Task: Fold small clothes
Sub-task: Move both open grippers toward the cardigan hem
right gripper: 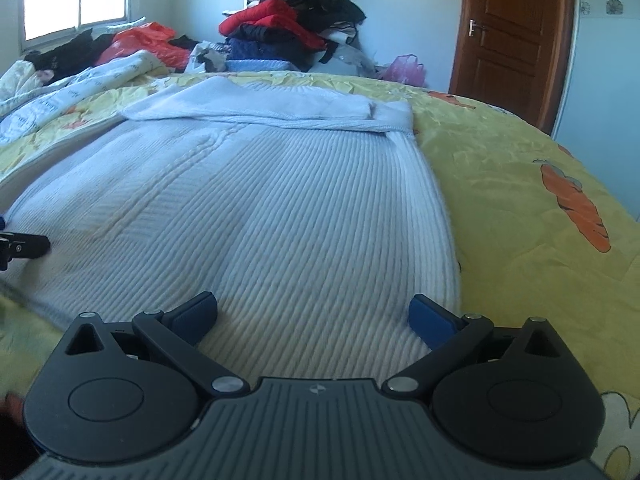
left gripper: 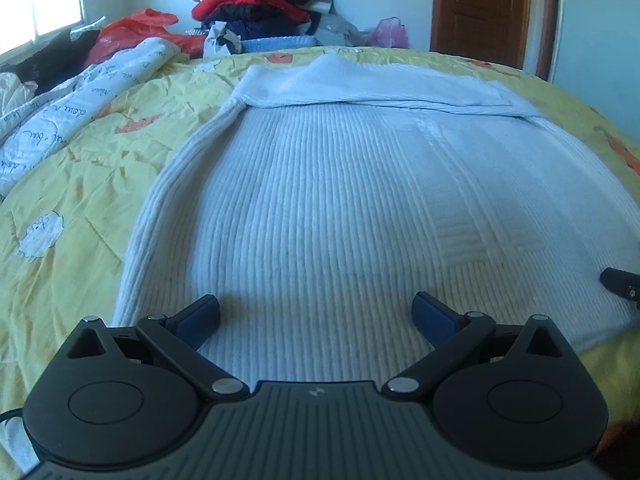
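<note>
A pale ribbed sweater (left gripper: 320, 184) lies flat on the yellow bedspread (left gripper: 80, 184), its far end folded over. Left gripper (left gripper: 316, 316) and right gripper (right gripper: 312, 314) hover spread wide, empty, above its near hem.

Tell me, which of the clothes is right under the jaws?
The pale ribbed knit sweater, spread flat on the yellow bedcover. The other clothes, red and dark ones, sit stacked far away at the back of the bed.
</note>
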{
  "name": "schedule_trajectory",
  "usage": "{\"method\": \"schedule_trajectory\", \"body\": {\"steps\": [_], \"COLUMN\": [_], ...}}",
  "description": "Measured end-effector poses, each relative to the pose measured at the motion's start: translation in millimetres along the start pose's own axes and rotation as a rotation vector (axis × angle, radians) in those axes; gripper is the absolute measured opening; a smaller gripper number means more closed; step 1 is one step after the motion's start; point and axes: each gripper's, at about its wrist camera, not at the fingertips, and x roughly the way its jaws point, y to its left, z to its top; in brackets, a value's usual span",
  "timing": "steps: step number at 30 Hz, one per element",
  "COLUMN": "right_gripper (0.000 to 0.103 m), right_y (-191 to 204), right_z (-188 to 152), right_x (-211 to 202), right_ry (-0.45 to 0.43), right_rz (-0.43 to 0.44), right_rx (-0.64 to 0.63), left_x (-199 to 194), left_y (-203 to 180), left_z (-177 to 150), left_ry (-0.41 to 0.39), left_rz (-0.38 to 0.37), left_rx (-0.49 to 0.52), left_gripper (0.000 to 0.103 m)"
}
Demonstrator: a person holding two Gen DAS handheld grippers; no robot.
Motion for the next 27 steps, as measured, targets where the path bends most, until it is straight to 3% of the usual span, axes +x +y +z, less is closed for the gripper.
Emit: {"method": "schedule_trajectory", "body": {"steps": [9,14,18,23,27], "right_gripper": [0.102,0.102,0.101,0.098,0.086], "right_y": [-1,-3,-15,-63,-96], "right_z": [-9,-4,11,27,23], "right_x": [-18,-23,-35,-45,-22], "right_ry": [0.034,0.096,0.197,0.203,0.287], "right_rz": [0.019,0.049,0.133,0.235,0.257], "right_rx": [-0.030,-0.047,-0.046,0.173,0.332], "left_x": [-11,-19,-45,-50,-15], "left_y": [6,17,46,98,132], "left_z": [-8,-3,6,23,28], "left_ry": [0.024,0.061,-0.022,-0.047,0.097], "left_rz": [-0.014,-0.024,0.020,-0.041,-0.155], "left_rx": [0.015,0.042,0.048,-0.081,-0.255], "left_gripper": [0.103,0.103,0.103,0.103,0.103]}}
